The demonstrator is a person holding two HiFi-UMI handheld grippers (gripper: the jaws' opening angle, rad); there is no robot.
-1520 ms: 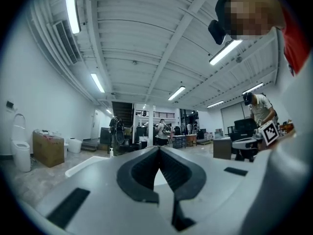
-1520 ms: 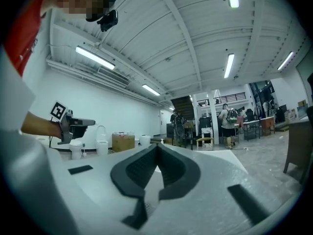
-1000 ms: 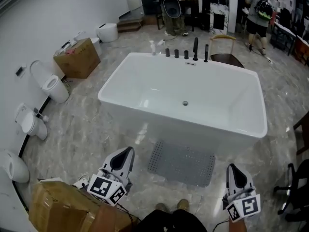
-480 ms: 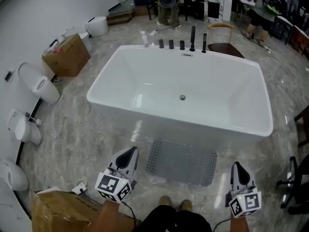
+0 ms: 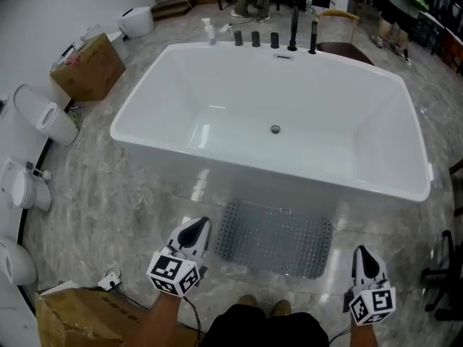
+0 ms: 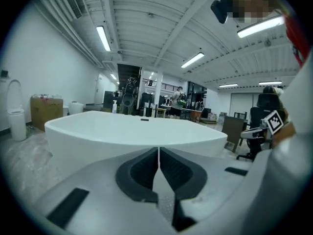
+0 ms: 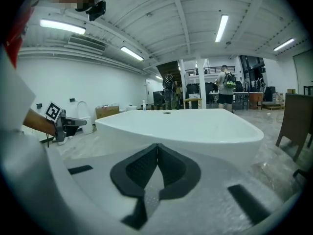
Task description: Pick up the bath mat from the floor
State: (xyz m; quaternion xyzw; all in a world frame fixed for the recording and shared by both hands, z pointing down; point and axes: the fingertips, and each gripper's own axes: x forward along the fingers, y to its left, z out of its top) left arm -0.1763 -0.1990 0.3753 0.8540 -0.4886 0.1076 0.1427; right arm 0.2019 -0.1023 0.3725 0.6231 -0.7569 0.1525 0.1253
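A grey perforated bath mat lies flat on the marble floor, just in front of the white bathtub. My left gripper hovers beside the mat's left edge, shut and holding nothing. To the right of the mat, lower in the head view, my right gripper is shut and holds nothing too. In the left gripper view the left gripper faces the bathtub side. The right gripper also points at the bathtub. The mat shows in neither gripper view.
Toilets line the left wall. One cardboard box sits at the back left, another cardboard box near my left arm. Black taps stand on the tub's far rim. A chair base is at the right. My feet are just below the mat.
The view has closed in on the tub and mat. Both grippers have moved forward; the left one now reaches the mat's left edge. Jaws stay shut.
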